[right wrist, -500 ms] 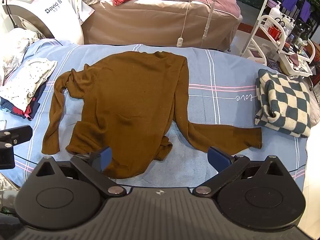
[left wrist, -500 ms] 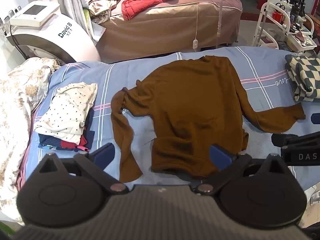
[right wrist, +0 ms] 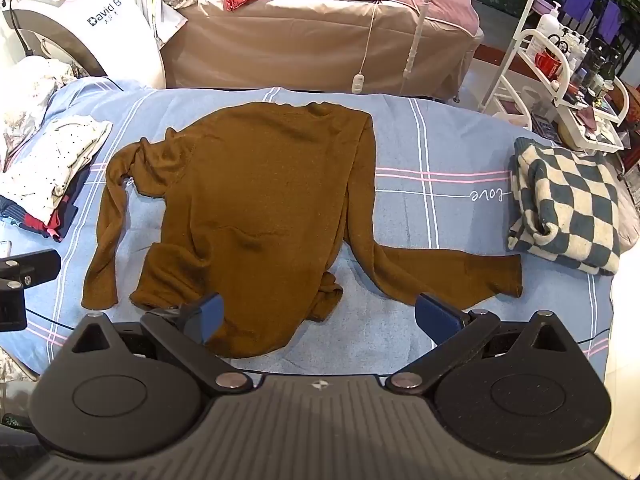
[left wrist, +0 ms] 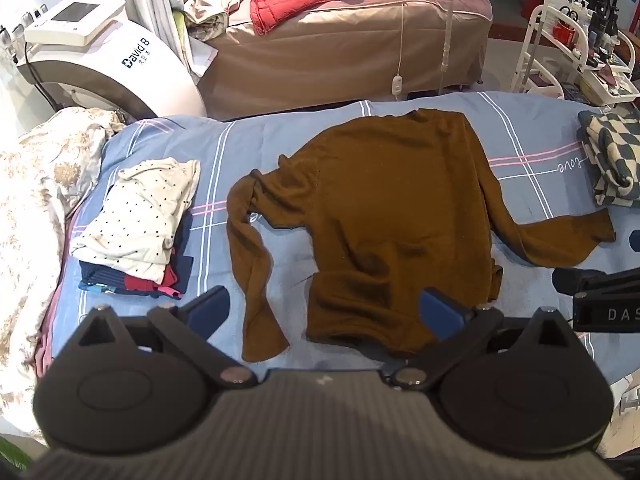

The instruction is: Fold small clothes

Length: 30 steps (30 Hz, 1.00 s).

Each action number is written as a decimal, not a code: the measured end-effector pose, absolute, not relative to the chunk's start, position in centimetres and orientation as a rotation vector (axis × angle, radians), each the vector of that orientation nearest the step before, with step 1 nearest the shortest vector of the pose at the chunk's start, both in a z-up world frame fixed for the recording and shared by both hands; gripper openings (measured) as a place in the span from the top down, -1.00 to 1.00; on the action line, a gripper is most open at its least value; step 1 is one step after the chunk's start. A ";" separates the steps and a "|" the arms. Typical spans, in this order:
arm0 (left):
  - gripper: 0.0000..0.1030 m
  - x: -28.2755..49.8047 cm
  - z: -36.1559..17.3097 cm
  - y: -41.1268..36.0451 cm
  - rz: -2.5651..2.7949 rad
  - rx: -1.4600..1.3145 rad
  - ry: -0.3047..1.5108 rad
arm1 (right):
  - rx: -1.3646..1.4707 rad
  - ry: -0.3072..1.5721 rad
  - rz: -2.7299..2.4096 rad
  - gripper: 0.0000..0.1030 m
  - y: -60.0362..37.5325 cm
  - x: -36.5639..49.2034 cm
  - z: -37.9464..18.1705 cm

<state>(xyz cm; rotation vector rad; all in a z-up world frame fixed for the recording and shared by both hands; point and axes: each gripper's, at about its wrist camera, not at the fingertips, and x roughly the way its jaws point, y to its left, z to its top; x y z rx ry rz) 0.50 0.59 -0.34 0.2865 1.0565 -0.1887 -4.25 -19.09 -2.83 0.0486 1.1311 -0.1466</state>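
Here: brown sweater (right wrist: 260,200) flat on blue plaid sheet (right wrist: 420,140); both grippers' jaws spread, empty.

Both mounted just behind spread jaws, looking forward and down from the near edge of the bed (left wrist: 280,136). Left view set toward the folded pile (left wrist: 136,220); right view toward the checked blanket (right wrist: 568,208). Shared: brown sweater (left wrist: 392,216) mid-bed, second bed (right wrist: 320,40) behind, white trolley (right wrist: 560,80) far right
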 end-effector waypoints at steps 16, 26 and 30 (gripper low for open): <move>-1.00 0.8 -0.7 0.6 -0.188 0.291 1.083 | 0.051 1.142 -0.143 -1.00 -18.8 -4.0 -3.0; -1.00 0.8 -0.7 0.7 -0.189 0.289 1.084 | 0.052 1.142 -0.137 -1.00 -18.8 -4.0 -3.1; -1.00 0.8 -0.8 0.7 -0.190 0.289 1.085 | 0.055 1.144 -0.137 -1.00 -18.6 -4.0 -3.1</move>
